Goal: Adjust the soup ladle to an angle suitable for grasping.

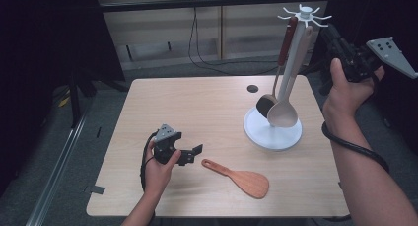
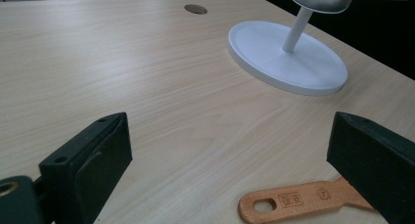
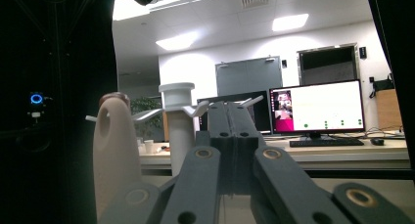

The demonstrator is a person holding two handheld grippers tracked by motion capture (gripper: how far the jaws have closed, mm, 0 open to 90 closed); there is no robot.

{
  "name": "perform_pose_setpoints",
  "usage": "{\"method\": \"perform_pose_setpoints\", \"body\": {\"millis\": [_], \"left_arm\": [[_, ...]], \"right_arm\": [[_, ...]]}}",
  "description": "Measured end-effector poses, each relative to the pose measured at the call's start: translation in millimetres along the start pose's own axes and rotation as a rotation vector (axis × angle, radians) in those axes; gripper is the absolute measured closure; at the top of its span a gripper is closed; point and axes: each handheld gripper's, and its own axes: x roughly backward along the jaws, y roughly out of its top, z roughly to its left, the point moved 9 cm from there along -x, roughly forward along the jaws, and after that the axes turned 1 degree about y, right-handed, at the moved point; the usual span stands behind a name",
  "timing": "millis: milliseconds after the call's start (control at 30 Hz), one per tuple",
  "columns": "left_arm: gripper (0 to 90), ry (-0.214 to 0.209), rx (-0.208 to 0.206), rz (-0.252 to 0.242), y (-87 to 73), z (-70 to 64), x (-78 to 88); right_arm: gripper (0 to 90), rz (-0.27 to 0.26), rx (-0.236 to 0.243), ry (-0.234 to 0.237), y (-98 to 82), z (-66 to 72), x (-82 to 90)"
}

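— While the light-wood table (image 1: 197, 107) carries the work, what lies around it?

— Grey floor, a dark curtain at the left, wood panelling behind with a black cable hanging down it. The right gripper view looks out on an office: ceiling lights, lit monitors on a desk.

— And on the table?

— One white rack (image 1: 274, 131) with a round base, a post and hook arms on top. Two utensils hang from it: a pale spoon (image 1: 286, 107) in front, and a dark ladle (image 1: 270, 100) with a red-brown handle behind. One wooden rice paddle (image 1: 240, 179) lies flat near the front edge. One round hole (image 1: 253, 88) sits in the tabletop.

— The grippers?

— Two. The left gripper (image 1: 194, 153) rests low on the table, jaws wide with nothing between them, the paddle's handle just beside its tips. The right gripper (image 1: 329, 34) is raised beside the rack's top, jaws pressed together and empty; the pale spoon's handle hangs close by.
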Motion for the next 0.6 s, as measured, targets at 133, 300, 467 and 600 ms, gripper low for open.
{"method": "perform_pose_setpoints", "body": {"millis": [133,300,467,600], "left_arm": [[2.6,-0.001,0.000,0.000,0.2,0.8,0.5],[2.6,0.003,-0.005,0.001,0.6,1.1,0.9],[2.6,0.001,-0.011,0.004,-0.2,-0.2,0.5],[2.6,-0.001,-0.009,0.004,0.1,-0.8,0.3]], "right_arm": [[90.0,-0.003,0.009,0.004,2.1,1.5,-2.4],[90.0,0.000,0.012,0.023,2.2,8.6,-2.6],[90.0,0.007,0.016,0.046,1.6,18.2,-4.1],[90.0,0.012,0.019,0.061,0.7,22.3,-5.2]]}}
